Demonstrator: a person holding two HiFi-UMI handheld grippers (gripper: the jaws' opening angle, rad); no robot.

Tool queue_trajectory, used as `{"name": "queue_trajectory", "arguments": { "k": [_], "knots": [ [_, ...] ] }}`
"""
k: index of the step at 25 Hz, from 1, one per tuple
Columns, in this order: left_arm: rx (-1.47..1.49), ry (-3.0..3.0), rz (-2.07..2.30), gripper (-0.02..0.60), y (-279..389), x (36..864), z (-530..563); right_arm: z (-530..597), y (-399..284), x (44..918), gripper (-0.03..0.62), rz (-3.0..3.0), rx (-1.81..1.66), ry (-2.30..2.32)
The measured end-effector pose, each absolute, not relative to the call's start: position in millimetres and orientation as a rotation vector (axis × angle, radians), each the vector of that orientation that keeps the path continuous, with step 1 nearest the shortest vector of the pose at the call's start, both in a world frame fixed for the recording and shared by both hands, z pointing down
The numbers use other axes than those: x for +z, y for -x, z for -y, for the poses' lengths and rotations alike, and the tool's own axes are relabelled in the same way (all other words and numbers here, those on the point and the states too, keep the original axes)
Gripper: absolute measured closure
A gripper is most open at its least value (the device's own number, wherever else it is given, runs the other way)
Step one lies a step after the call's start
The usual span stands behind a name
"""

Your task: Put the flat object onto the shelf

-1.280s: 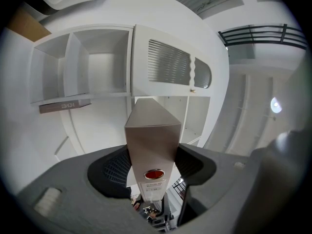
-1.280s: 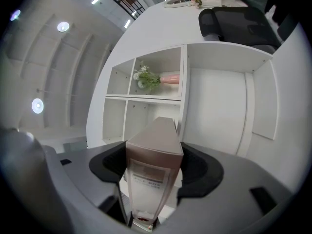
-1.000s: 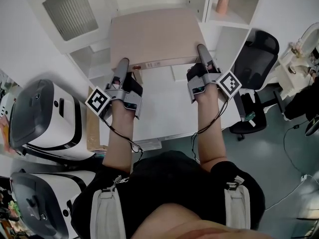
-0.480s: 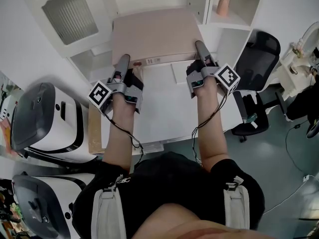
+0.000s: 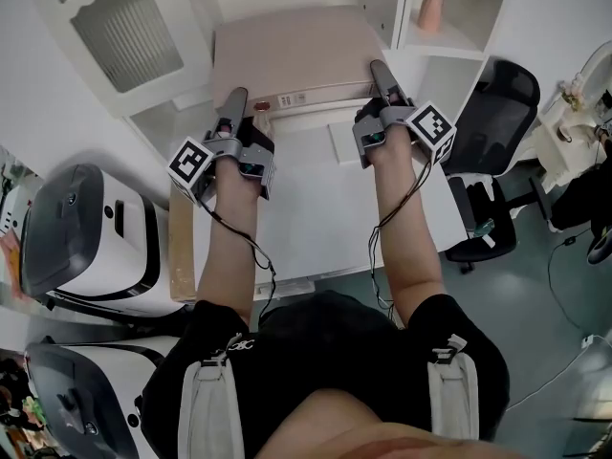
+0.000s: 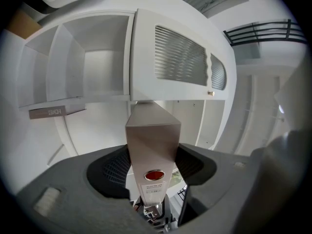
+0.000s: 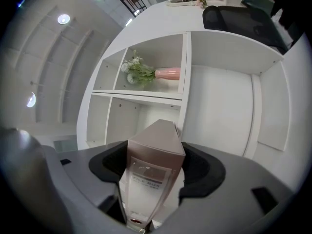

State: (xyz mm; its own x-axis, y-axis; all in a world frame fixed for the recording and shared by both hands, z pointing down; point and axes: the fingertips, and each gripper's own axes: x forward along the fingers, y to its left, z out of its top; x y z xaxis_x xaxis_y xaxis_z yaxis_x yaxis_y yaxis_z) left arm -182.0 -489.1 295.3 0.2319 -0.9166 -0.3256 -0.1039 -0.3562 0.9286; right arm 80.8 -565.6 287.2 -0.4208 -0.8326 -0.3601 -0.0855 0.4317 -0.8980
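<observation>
The flat object is a pinkish-beige file box (image 5: 287, 55) with a label strip on its near edge. I hold it level between both grippers, up in front of the white shelf unit (image 5: 435, 65). My left gripper (image 5: 232, 113) is shut on the box's near left corner. My right gripper (image 5: 382, 79) is shut on its near right corner. In the left gripper view the box's narrow end (image 6: 152, 140) with a red dot fills the gap between the jaws of the left gripper (image 6: 152, 155). The right gripper view shows the box (image 7: 153, 160) clamped in the right gripper (image 7: 156, 167).
A pink vase with a plant (image 5: 427, 6) stands in an upper cubby (image 7: 168, 73). A louvred cabinet door (image 5: 124, 27) hangs open at the left. Below lies a white desk (image 5: 306, 208). A black chair (image 5: 488, 113) is at the right, white machines (image 5: 86, 228) at the left.
Both grippers have carried the box away from the person's body, towards the shelf unit. The grip on both corners is unchanged.
</observation>
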Motion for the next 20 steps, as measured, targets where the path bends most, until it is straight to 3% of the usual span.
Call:
{"name": "queue_trajectory", "arguments": {
  "k": [12,20],
  "knots": [
    [-1.174,-1.707,1.026,0.284,196,280,541,613,-74,273,0.267,-1.857,-0.942,0.9],
    [-1.19,-1.686,1.058,0.219,202,277,567,637,-77,258,0.253,-1.911,-0.781,1.131]
  ]
}}
